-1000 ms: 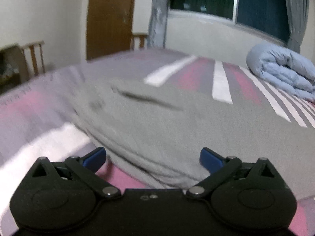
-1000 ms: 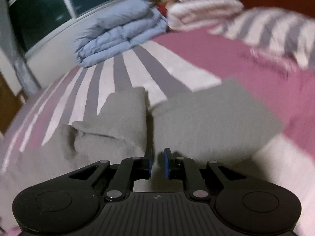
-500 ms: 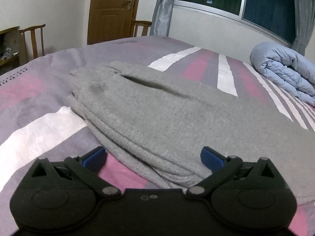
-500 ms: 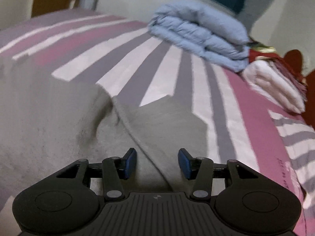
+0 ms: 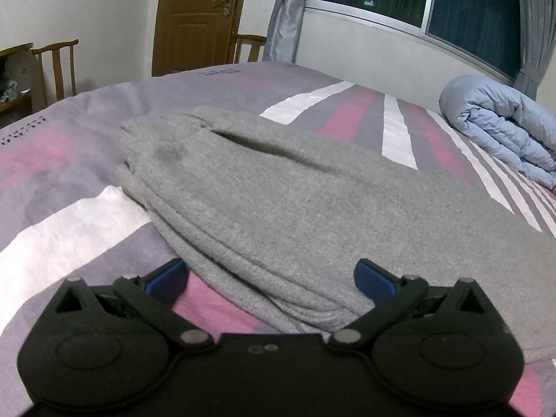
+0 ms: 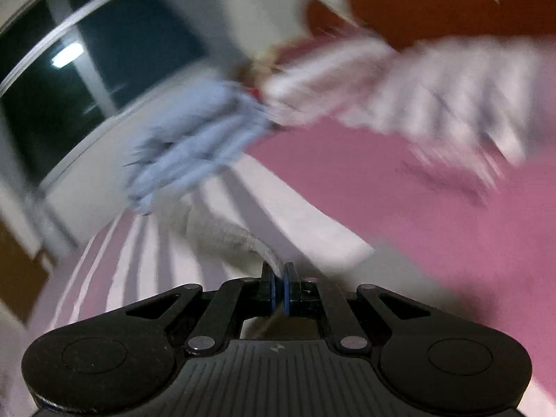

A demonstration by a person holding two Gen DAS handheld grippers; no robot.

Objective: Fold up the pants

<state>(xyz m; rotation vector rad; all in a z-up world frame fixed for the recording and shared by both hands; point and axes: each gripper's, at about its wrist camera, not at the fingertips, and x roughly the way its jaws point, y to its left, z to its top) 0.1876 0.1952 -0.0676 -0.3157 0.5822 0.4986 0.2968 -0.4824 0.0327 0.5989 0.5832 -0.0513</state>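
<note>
Pants: the grey pants (image 5: 278,208) lie on the striped bed cover (image 5: 69,232), already doubled; their layered edge runs diagonally from far left toward our near right.
Right gripper: we have the right gripper (image 6: 278,293) pinched nearly closed on a grey hem, fabric trailing away ahead-left; this view is motion-blurred.
Left gripper: our left gripper (image 5: 271,278) sits wide open, holding nothing, straddling the stacked near edge.
Key relation: the left fingers seem nearer the bulk, which lies dead ahead.
Beyond: a blue duvet (image 5: 500,125) rests well apart, far right.
</note>
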